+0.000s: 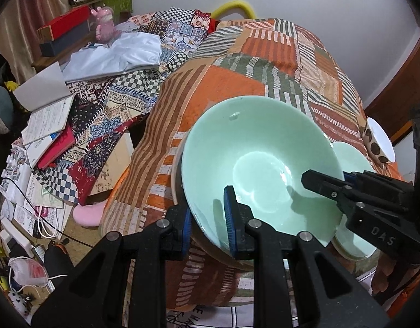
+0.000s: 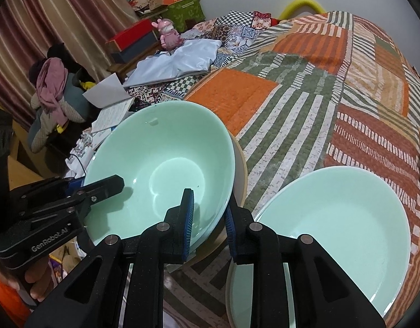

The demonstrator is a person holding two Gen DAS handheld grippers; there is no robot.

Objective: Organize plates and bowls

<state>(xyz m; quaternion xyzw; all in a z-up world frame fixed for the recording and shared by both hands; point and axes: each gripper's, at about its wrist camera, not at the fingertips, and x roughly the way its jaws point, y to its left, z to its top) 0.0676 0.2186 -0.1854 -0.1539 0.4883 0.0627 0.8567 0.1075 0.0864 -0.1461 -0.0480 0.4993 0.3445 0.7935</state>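
Left claw (image 1: 208,225) and right claw (image 2: 210,225) are each gripping opposite rims of 1 green bowl (image 1: 253,158) above the patchwork bed (image 1: 237,63).

So the big bowl (image 2: 160,169) sits nested on another dish on the bed (image 2: 305,87), with the plate (image 2: 346,218) just to its right. A spotted cup (image 1: 379,142) lies tipped at the bed's right edge, and books (image 1: 48,125) are piled off the left edge.
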